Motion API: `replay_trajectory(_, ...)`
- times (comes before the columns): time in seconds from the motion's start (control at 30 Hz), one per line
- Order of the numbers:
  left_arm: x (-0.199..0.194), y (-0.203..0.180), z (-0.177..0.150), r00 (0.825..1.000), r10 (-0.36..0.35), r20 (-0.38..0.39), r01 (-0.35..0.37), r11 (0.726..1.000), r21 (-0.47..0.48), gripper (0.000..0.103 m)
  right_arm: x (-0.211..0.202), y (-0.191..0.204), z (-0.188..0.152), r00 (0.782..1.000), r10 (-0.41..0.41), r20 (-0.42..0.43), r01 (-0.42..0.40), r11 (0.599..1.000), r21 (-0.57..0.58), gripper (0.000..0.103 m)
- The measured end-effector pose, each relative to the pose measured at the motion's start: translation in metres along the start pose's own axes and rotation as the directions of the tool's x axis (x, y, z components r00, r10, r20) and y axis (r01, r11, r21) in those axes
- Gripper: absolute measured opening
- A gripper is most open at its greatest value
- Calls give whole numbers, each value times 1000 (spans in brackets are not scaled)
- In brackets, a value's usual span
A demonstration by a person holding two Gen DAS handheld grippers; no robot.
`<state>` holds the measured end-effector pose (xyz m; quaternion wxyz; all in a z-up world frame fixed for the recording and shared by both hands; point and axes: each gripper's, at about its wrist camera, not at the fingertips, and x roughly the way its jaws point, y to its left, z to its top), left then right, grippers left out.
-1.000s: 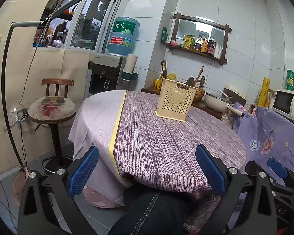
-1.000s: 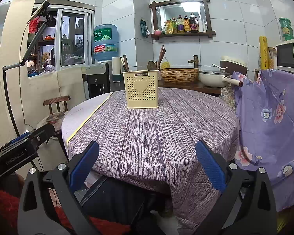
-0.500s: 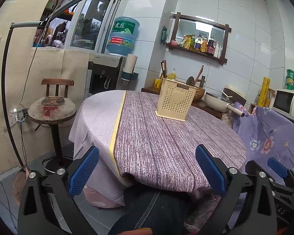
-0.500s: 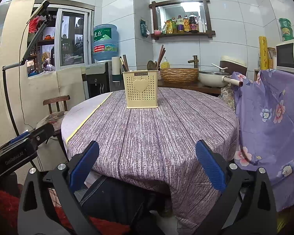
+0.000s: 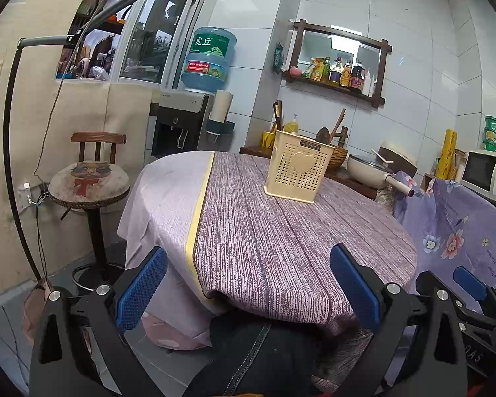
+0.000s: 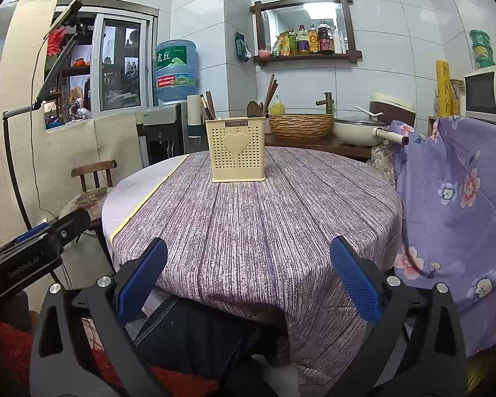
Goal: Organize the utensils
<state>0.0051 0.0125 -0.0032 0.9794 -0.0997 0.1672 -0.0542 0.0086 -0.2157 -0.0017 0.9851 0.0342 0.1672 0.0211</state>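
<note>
Nearest the cameras, both tools sit low by the person's dark denim lap (image 6: 195, 334), short of the counter edge: left tool (image 5: 248, 284) w/ blue pads spread wide apart, nothing between them; right tool (image 6: 248, 276) the same, fingers apart & empty. In the right wrist view the left tool's black body shows at lower left; in the left wrist view the right tool's tip shows at lower right, so the two are side by side. Next out, the round counter under a purple striped cloth (image 6: 258, 218) is bare across its near & middle part, no loose utensils on it in either view. Farther back, near the far edge, stands the cream perforated plastic utensil holder w/ a heart on the front (image 6: 236, 149), upright. Dark wooden chopsticks (image 6: 210, 102) & a brown wooden spoon (image 6: 253, 110) stick up from it, though whether all are inside it or some stand behind it can't be told. Judging by this, the sorting looks done or nearly so: utensils appear in the holder, nothing left on the cloth, tools free. Which compartment holds what can't be seen.
</note>
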Motion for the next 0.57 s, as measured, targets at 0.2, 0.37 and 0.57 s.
replay_trajectory(0.2,-1,1,1,1000,7,0,-7,1000,1,98,0,0,0,1000,-1,0,1,1000,0,97)
replay_trajectory(0.37,-1,3,1,1000,6,-2,-6,1000,1,98,0,-1,-3,1000,-7,-3,7,1000,1,97)
replay_trajectory(0.57,-3,5,1,1000,6,-5,-6,1000,2,98,1,-2,-5,1000,-13,-7,13,1000,4,97)
